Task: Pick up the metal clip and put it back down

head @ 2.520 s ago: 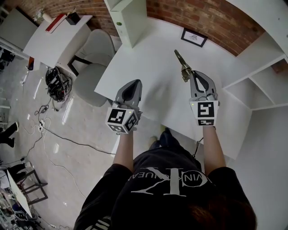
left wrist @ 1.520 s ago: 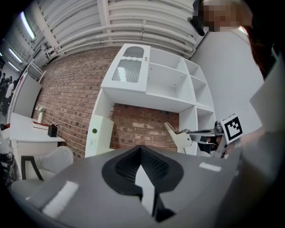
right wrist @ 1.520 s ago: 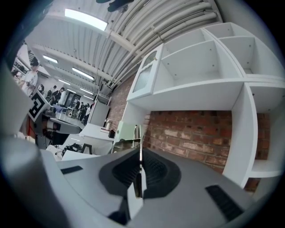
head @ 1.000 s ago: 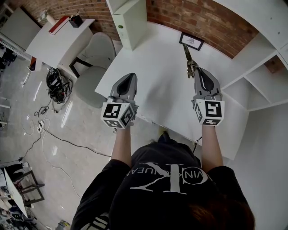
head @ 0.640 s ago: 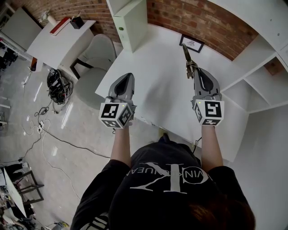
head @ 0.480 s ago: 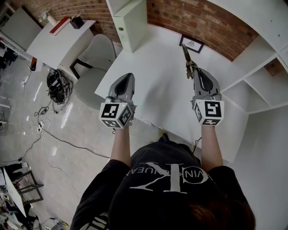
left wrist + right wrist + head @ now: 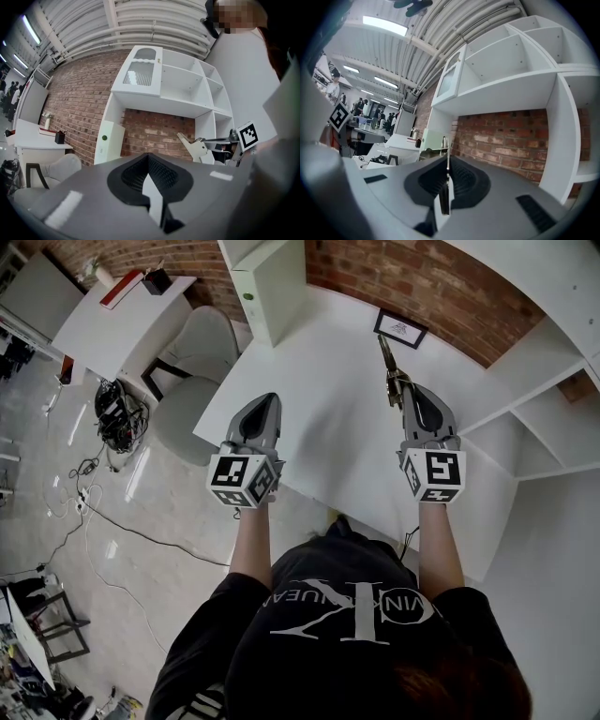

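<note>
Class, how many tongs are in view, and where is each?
2: left tongs, shut and empty, over the table's near edge; right tongs, shut on the metal clip, further in.

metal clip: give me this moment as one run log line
right tongs: shut on metal clip | clip: held over white desk, pointing at brick wall | left tongs: shut, empty

The right gripper [image 7: 446, 183] has its jaws clamped on the metal clip [image 7: 447, 157], a thin edge-on strip jutting toward the brick wall [image 7: 506, 145] beneath white shelves [image 7: 520, 70].
</note>
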A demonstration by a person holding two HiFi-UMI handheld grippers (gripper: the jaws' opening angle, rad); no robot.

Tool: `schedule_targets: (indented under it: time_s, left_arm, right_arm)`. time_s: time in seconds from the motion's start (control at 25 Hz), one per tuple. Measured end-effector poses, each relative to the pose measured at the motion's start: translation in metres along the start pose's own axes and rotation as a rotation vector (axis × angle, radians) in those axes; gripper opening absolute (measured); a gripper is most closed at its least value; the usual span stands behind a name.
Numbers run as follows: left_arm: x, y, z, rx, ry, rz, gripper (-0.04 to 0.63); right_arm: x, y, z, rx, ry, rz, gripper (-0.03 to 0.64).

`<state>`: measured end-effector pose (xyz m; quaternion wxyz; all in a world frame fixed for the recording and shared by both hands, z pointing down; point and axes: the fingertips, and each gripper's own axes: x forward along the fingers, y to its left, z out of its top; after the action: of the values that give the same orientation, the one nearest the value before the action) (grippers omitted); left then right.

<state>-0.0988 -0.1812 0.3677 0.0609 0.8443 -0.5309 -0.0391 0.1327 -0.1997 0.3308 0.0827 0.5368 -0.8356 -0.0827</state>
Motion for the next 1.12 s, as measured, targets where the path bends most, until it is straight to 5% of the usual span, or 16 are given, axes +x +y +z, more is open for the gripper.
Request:
schedule_targets:
  time_s: [1.12]
  left_arm:
    - [0.024,0.021,-0.064,-0.065,0.117,0.02,0.006]
  right_arm:
    - [0.053,0.027,-0.091,-0.052,0.21,0.156,0.017]
